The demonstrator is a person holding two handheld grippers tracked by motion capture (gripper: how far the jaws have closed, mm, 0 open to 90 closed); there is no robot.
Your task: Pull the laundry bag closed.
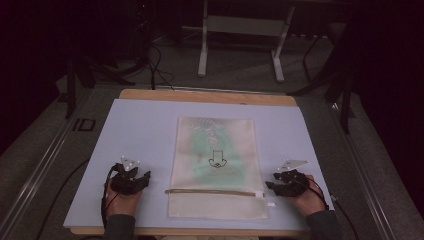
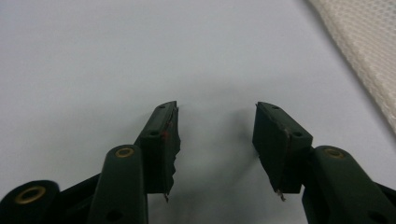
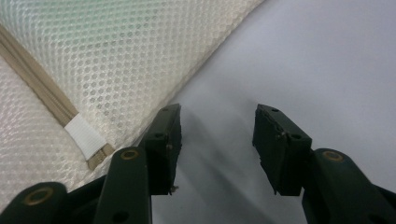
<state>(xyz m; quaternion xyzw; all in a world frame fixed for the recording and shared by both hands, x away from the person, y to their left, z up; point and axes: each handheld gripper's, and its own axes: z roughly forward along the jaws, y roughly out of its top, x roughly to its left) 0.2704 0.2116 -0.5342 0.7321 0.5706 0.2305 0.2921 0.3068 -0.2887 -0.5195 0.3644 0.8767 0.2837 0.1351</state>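
1. The mesh laundry bag (image 1: 216,167) lies flat in the middle of the pale blue mat (image 1: 140,130) on the desk (image 1: 200,95), with something green inside and its zipper (image 1: 215,191) running left to right across the near part.
2. The left gripper (image 1: 131,181) rests on the mat to the left of the bag, apart from it. Its fingers (image 2: 163,144) stand open with nothing but bare mat between them.
3. The right gripper (image 1: 285,184) sits just beside the bag's right edge, level with the zipper. Its fingers (image 3: 166,144) are also open and empty.
4. Risk: the mesh is thin and lies flat, so a pinch at the edge may well slip off or catch just one layer, or the mat with it.
5. Risk: with one side anchored only, pulling the zipper would probably drag or bunch the whole bag toward the pull.
6. Risk: the green contents could shift and snag the zipper if the bag is lifted unevenly.
7. The right gripper view shows the mesh weave, the white tab (image 3: 84,135) and the tan zipper tape up close, which the high view blurs.
8. The left gripper view shows a corner of mesh (image 2: 364,51) at its far right, confirming the gap between that gripper and the bag.
9. The high view alone gives the bag's full outline and the black printed mark (image 1: 217,159) on it.
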